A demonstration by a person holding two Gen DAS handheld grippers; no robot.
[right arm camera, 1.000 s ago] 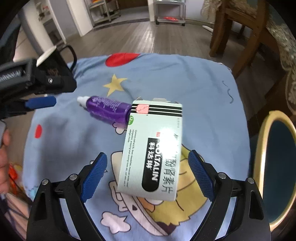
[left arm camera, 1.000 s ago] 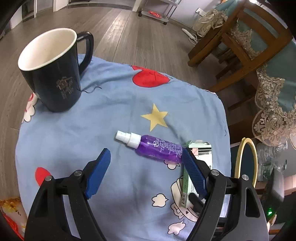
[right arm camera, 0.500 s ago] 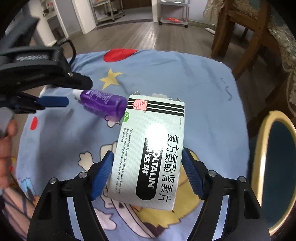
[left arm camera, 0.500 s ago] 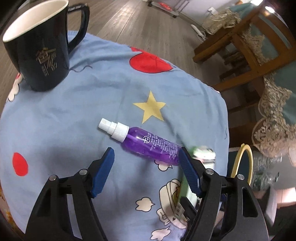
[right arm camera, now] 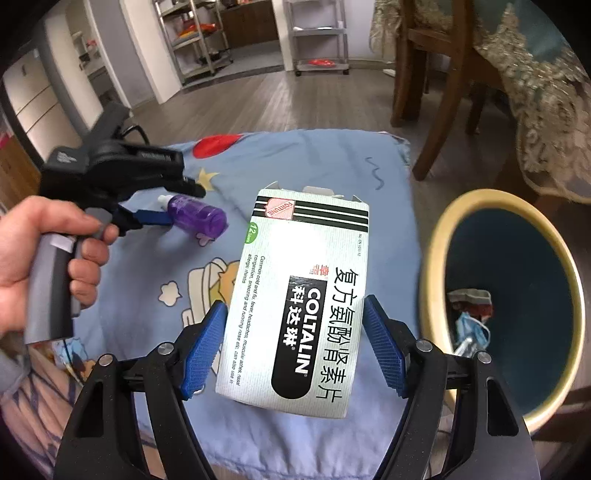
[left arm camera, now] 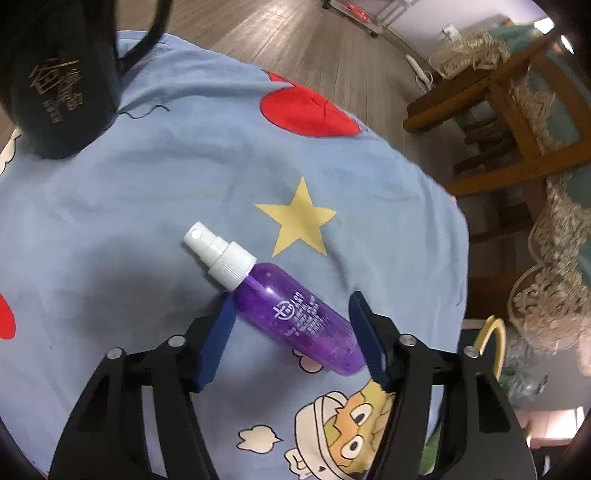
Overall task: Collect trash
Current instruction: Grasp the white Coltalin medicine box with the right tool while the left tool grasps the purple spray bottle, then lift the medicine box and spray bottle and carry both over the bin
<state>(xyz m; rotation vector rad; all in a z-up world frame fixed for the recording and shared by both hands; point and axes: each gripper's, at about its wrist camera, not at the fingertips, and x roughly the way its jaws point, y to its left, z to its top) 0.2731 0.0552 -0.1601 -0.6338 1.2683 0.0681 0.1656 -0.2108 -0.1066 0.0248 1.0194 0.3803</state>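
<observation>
A purple spray bottle (left arm camera: 295, 314) with a white nozzle lies on the blue cartoon cloth (left arm camera: 184, 177). My left gripper (left arm camera: 291, 338) is open, its blue pads on either side of the bottle's body; it also shows in the right wrist view (right arm camera: 155, 218) beside the bottle (right arm camera: 195, 216). My right gripper (right arm camera: 295, 347) is shut on a white medicine box (right arm camera: 299, 295) marked COLTALIN and holds it lifted above the cloth. A round bin (right arm camera: 517, 295) with a yellow rim stands to the right of the box, with trash inside.
A dark mug (left arm camera: 62, 85) stands at the cloth's far left. Wooden chairs (right arm camera: 443, 74) and a lace-covered table (left arm camera: 554, 184) stand on the right. Metal shelving (right arm camera: 317, 33) stands at the back on the wooden floor.
My left gripper moved forward and down until its pads straddle the purple bottle. My right gripper closed on the medicine box and lifted it off the cloth toward the bin side.
</observation>
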